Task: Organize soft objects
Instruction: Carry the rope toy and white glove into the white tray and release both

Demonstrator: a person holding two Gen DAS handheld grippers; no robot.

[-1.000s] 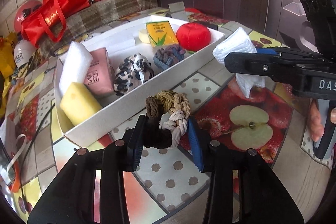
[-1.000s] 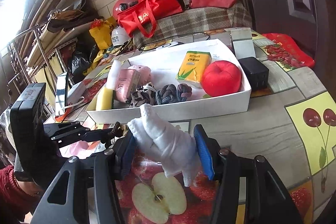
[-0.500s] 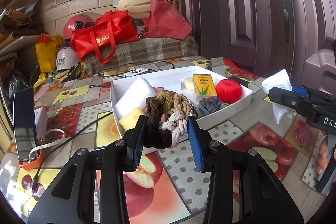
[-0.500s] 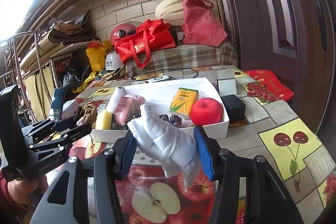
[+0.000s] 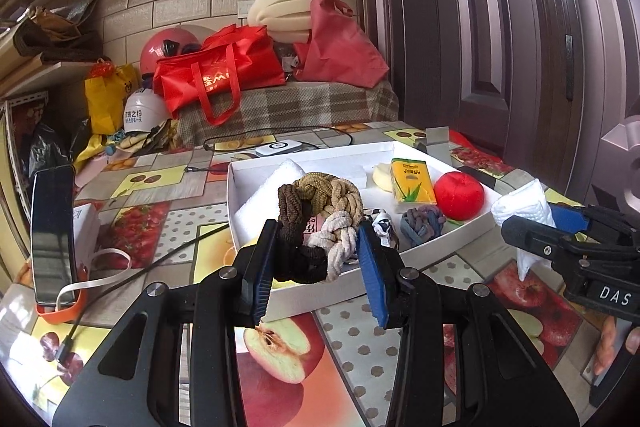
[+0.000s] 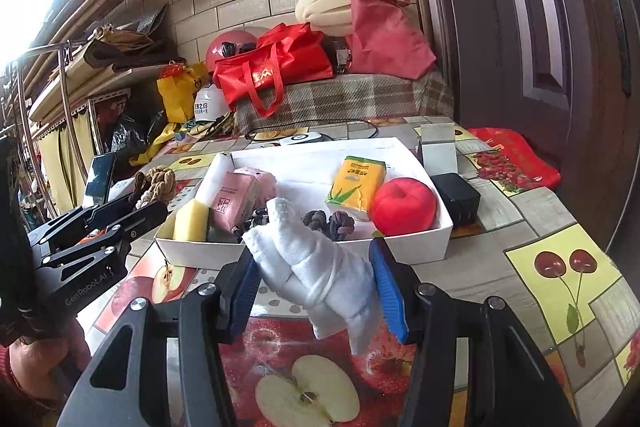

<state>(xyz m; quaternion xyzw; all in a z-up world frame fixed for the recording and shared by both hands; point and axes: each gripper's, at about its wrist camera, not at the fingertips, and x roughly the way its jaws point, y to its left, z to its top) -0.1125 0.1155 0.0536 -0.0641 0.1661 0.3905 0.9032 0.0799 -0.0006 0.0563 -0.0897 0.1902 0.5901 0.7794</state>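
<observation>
My left gripper (image 5: pixel 316 267) is shut on a braided brown, tan and cream scrunchie (image 5: pixel 324 219), held in the air in front of the white tray (image 5: pixel 320 293). My right gripper (image 6: pixel 316 291) is shut on a folded white cloth (image 6: pixel 316 271), held above the table just short of the tray's near wall (image 6: pixel 412 245). The tray holds a red plush apple (image 6: pixel 403 205), a yellow tissue pack (image 6: pixel 356 183), a pink pack (image 6: pixel 236 201), a yellow sponge (image 6: pixel 191 225), a white sponge (image 6: pixel 214 179) and dark braided scrunchies (image 6: pixel 330 221). The right gripper shows in the left wrist view (image 5: pixel 560 239).
A black box (image 6: pixel 456 197) stands against the tray's right side. A phone on an orange stand (image 5: pixel 52 235) and a cable (image 5: pixel 160 259) are at the table's left. Red bags (image 6: pixel 276 71), helmets and foam sit on a checked bench behind the fruit-patterned table (image 6: pixel 560 267).
Both grippers have risen from the table with their loads. The left one lifted the scrunchie off the tablecloth to tray height; the right one backed off a little with the cloth.
</observation>
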